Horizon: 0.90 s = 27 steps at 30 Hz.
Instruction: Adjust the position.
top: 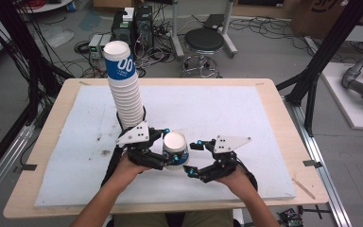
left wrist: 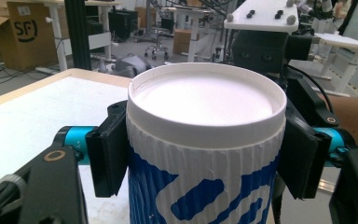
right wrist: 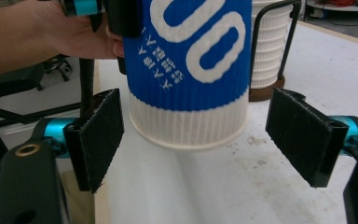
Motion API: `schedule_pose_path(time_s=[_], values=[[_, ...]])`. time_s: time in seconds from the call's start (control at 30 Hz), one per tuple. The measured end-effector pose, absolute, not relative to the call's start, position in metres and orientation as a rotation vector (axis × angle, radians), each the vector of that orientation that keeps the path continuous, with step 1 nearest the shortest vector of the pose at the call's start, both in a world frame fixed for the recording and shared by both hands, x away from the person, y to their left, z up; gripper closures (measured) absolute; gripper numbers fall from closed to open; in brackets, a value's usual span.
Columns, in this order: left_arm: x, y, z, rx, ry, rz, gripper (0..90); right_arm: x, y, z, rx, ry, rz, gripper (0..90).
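Single cup [top: 175, 147] sits between the left tongs [top: 169, 147] and right tongs [top: 192, 158], near the desk's [top: 274, 118] front edge; the cup stack [top: 125, 90] stands just behind, left of it.

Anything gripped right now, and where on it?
Left gripper clamps the blue-and-white paper cup by its ribbed sides just under the rim. Right gripper is open, holding nothing.
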<state>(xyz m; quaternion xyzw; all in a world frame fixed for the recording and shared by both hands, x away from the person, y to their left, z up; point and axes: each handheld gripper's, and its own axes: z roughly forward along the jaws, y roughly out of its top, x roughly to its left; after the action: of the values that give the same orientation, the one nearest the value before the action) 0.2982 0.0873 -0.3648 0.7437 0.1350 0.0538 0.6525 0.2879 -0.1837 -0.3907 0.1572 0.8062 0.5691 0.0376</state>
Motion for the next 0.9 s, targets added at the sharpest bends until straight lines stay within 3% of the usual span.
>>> schedule_pose_path(time_s=[0.67, 0.9], values=[[0.293, 0.073, -0.363, 1.667, 0.25, 0.097, 28.9, 0.288, -0.171, -0.397, 0.424, 2.487, 1.799, 18.3], [0.294, 0.073, -0.363, 1.663, 0.241, 0.103, 29.6, 0.287, -0.176, -0.393, 0.399, 2.483, 1.775, 25.9]])
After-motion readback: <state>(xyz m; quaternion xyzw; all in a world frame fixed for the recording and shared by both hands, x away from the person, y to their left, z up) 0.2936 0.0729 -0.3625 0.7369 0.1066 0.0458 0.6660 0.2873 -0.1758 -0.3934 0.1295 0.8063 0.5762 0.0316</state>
